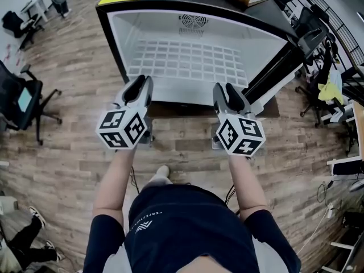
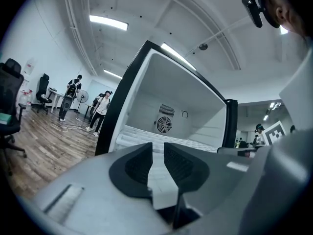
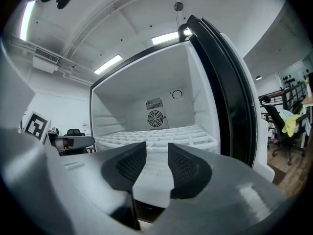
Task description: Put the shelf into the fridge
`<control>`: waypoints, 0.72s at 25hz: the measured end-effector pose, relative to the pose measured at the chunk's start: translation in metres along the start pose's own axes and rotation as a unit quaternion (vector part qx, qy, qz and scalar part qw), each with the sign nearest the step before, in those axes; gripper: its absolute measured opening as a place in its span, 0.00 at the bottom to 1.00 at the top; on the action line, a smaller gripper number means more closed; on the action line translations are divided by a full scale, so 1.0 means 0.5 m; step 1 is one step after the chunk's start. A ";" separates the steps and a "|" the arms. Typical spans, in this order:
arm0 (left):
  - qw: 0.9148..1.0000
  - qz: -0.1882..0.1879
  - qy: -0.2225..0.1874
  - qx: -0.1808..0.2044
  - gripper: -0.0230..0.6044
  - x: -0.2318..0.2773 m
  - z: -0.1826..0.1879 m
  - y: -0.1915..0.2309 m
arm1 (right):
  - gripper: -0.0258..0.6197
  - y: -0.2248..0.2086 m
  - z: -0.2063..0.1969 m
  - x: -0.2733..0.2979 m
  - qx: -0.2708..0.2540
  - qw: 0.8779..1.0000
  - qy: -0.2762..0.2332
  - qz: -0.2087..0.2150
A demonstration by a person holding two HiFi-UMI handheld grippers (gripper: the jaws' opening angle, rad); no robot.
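Left gripper (image 1: 138, 85) points level at the open fridge (image 1: 126, 38), its jaws a little apart and gripping nothing. The shelf (image 1: 187, 58) lies flat inside, its front edge near both grippers. Right gripper (image 1: 227, 91) is likewise parted and empty. My worry is that pushing 1 side harder could skew the shelf and jam it.

Navy short-sleeved shirt (image 1: 187, 232) (white logo (image 1: 144, 226), perhaps lettered), grey left tongs (image 1: 140, 82), right tongs (image 1: 227, 89)
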State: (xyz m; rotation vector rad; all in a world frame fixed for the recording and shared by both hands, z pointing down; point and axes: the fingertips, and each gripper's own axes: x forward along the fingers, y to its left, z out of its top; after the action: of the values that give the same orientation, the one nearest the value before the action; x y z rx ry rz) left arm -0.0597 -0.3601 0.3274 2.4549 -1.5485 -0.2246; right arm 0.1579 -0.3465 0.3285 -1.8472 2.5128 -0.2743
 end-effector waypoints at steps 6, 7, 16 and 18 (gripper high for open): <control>1.000 0.003 0.002 0.011 0.16 0.019 0.003 0.011 | 0.25 -0.005 0.003 0.021 -0.011 1.000 0.007 -0.001; 1.000 0.004 0.001 0.013 0.15 0.021 0.003 0.013 | 0.25 -0.005 0.003 0.023 -0.013 1.000 0.008 -0.002; 0.999 0.004 0.008 0.034 0.15 0.041 0.005 0.014 | 0.24 -0.016 0.008 0.043 -0.014 1.000 0.014 -0.008; 0.999 0.004 0.012 0.038 0.15 0.048 0.007 0.016 | 0.24 -0.019 0.010 0.049 -0.012 1.000 0.015 -0.009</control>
State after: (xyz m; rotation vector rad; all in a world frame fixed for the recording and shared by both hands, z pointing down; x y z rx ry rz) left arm -0.0570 -0.3852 0.3263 2.4988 -1.5856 -0.1367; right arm 0.1600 -0.3734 0.3274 -1.8890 2.5316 -0.2769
